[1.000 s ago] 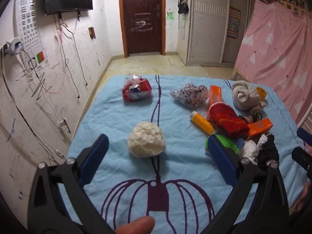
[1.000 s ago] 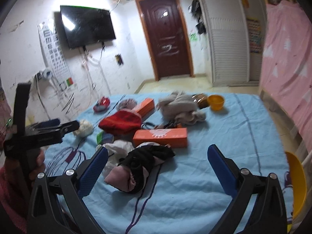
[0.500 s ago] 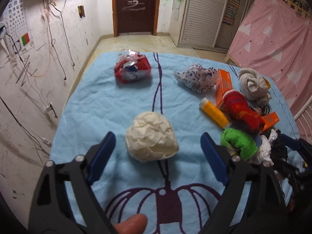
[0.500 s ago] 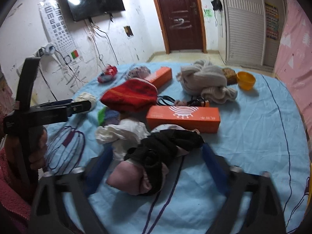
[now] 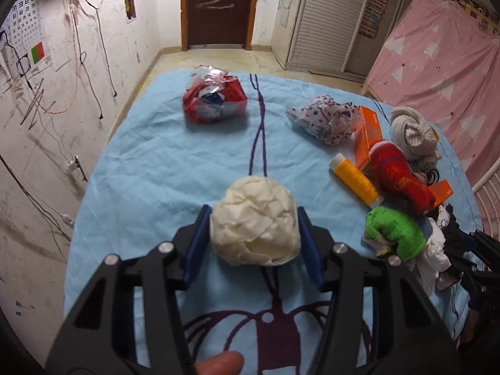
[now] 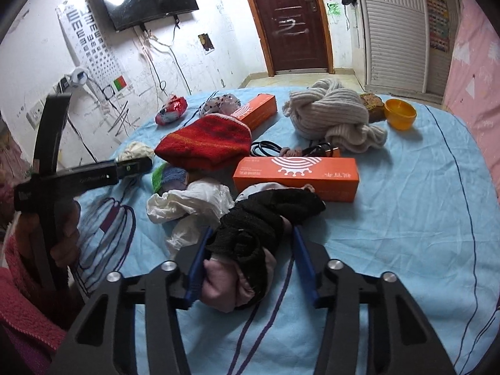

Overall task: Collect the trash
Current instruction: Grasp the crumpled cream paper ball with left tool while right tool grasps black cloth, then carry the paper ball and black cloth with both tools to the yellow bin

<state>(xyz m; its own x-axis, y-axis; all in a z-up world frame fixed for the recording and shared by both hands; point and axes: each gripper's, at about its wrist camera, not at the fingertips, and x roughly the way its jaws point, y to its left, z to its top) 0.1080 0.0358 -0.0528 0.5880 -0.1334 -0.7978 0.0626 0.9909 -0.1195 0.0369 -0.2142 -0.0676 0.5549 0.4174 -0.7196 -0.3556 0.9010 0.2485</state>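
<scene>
Both claws are closing in now compared with a second ago, when they were spread wide above the bed. Your left claw (image 5: pixel 253 243) is squeezing onto the crumpled paper ball (image 5: pixel 254 220), pads at its flanks. Your right claw (image 6: pixel 249 264) is closing around the black-and-pink cloth bundle (image 6: pixel 250 243), which looks like clothing, not trash. You're risking dragging the white plastic bag (image 6: pixel 190 204) beside it, or pinching the blue sheet (image 6: pixel 406 218) as you're lifting. The paper could squash and slip out.
</scene>
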